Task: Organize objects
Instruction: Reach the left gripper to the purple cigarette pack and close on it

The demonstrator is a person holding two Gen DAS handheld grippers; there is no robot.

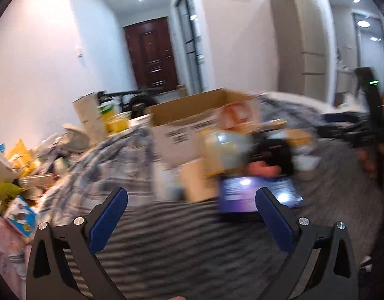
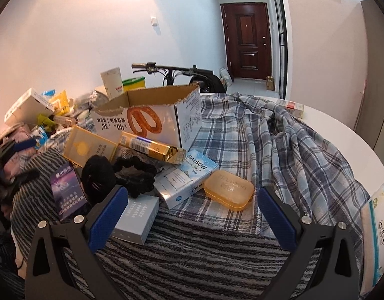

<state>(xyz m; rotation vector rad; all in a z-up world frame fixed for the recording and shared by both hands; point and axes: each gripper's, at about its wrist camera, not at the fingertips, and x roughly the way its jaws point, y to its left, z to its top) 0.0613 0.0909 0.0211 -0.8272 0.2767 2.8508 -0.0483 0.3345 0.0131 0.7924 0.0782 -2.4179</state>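
An open cardboard box point(image 2: 152, 115) stands on a cloth-covered table. In front of it lie a gold packet point(image 2: 152, 147), a yellow flat box point(image 2: 89, 147), a pale blue RAISON box point(image 2: 189, 182), an orange plastic case point(image 2: 228, 190), a black scrunchie point(image 2: 132, 175), a purple box point(image 2: 67, 190) and a grey box point(image 2: 137, 220). My right gripper point(image 2: 192, 200) is open and empty, just short of the orange case. My left gripper point(image 1: 192, 200) is open and empty; its view is blurred, showing the cardboard box point(image 1: 192, 122) and purple box point(image 1: 244, 195).
A heap of packets and boxes point(image 2: 42, 110) lies at the left by the wall. A plaid cloth point(image 2: 279, 145) and a striped cloth point(image 2: 192, 255) cover the round white table point(image 2: 342, 135). A bicycle point(image 2: 182, 75) stands behind. A white packet point(image 2: 377, 230) lies at the right edge.
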